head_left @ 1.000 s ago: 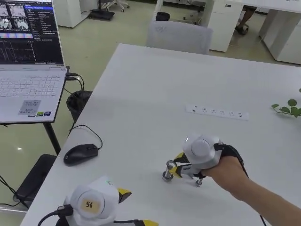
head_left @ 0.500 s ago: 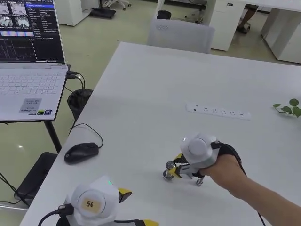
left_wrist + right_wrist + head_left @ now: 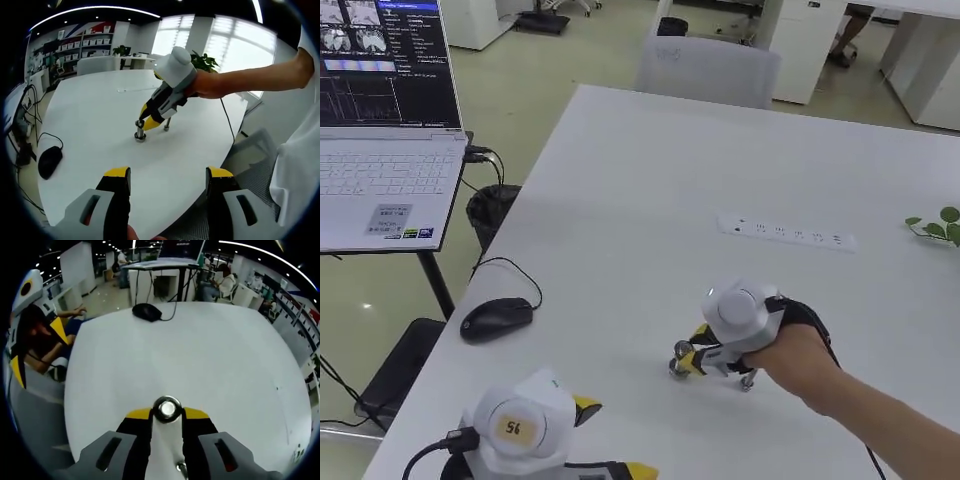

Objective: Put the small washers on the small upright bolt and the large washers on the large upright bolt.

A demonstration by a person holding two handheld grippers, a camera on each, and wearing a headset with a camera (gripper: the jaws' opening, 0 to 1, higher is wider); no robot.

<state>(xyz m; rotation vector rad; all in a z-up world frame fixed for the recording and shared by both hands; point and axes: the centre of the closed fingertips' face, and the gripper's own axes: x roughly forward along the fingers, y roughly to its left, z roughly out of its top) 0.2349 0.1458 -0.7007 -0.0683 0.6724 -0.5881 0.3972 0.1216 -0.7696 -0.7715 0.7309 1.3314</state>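
On the white table (image 3: 620, 200) the large upright bolt (image 3: 678, 367) stands in front of my right gripper (image 3: 692, 358). In the right gripper view the jaws (image 3: 167, 414) are narrowed on a round shiny large washer (image 3: 167, 408), which sits at the bolt's top. The small upright bolt (image 3: 747, 381) stands just behind, under the hand. My left gripper (image 3: 613, 440) rests at the table's near edge. Its jaws (image 3: 168, 175) are open and empty, and point at the large bolt (image 3: 140, 133) and the right gripper (image 3: 144, 118).
A black mouse (image 3: 496, 318) with its cable lies at the table's left edge. A power strip (image 3: 790, 234) is set into the middle of the table. An open laptop (image 3: 380, 190) is on a stand to the left, a grey chair (image 3: 708, 70) is at the far side, and plant leaves (image 3: 940, 228) are at the right.
The head camera has drifted a little. The right gripper stays at the large bolt, barely moved. The left gripper has not moved.
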